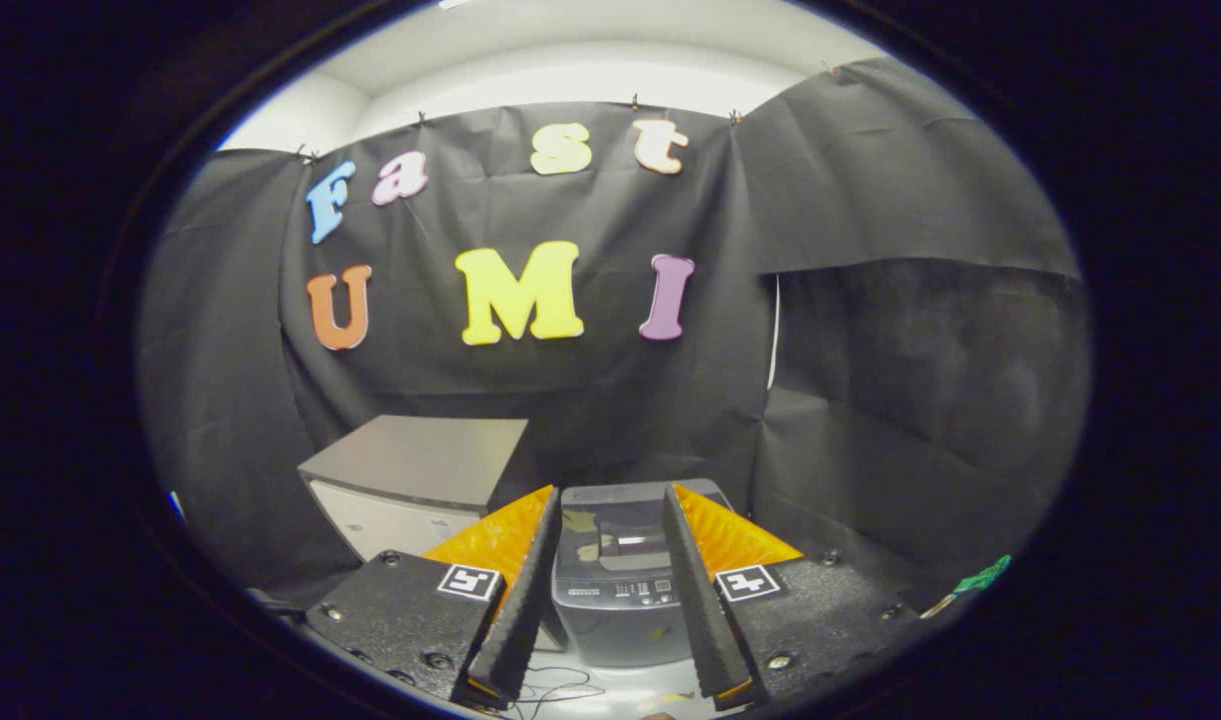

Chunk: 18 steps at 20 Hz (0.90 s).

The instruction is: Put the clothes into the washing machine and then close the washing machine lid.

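A hand-held gripper (610, 500) hangs with its fingers spread apart and nothing between them, framing a small grey top-loading washing machine (618, 590) that stands on the floor at 12 o'clock, just beyond the fingertips. The machine's control strip faces the fingers, and its lid (635, 520) appears to lie flat on top, though whether it is fully closed cannot be told from here. A pale boxy cabinet (410, 490) sits just beside the machine at about 10 o'clock from the gripper, against the black cloth wall. Thin cables (560, 688) trail over the light floor below the fingers. At roughly 4 o'clock, low and well apart from the machine, a small scrap of green (982, 577) peeks out; it may be the clothes, but it is too small to be sure.

The work looks barely begun, with no garment in the fingers. The risks from here: a thin cloth could slip from a shallow pinch, the trailing cables could snag a low sweep, and a lid left down would block the drop.
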Each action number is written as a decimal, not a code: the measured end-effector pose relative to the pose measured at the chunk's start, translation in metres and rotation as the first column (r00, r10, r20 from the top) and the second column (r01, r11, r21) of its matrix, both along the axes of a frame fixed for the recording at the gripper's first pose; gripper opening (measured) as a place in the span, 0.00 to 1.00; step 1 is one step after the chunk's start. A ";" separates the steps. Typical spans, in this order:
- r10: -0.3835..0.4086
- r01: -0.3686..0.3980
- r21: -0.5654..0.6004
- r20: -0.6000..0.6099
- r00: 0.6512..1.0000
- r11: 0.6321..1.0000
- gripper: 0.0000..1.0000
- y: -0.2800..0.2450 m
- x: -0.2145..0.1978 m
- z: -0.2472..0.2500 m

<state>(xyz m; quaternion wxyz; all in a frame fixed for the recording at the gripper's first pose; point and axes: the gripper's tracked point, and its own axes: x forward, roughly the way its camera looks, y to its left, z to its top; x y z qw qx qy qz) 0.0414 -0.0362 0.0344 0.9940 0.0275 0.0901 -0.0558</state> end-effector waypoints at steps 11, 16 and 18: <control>0.073 -0.072 -0.018 0.048 0.996 0.997 0.65 -0.066 -0.157 0.013; 0.127 -0.124 -0.041 0.093 0.988 0.991 0.66 -0.097 -0.221 0.004; 0.159 -0.158 -0.018 0.074 0.985 0.987 0.66 -0.097 -0.239 -0.013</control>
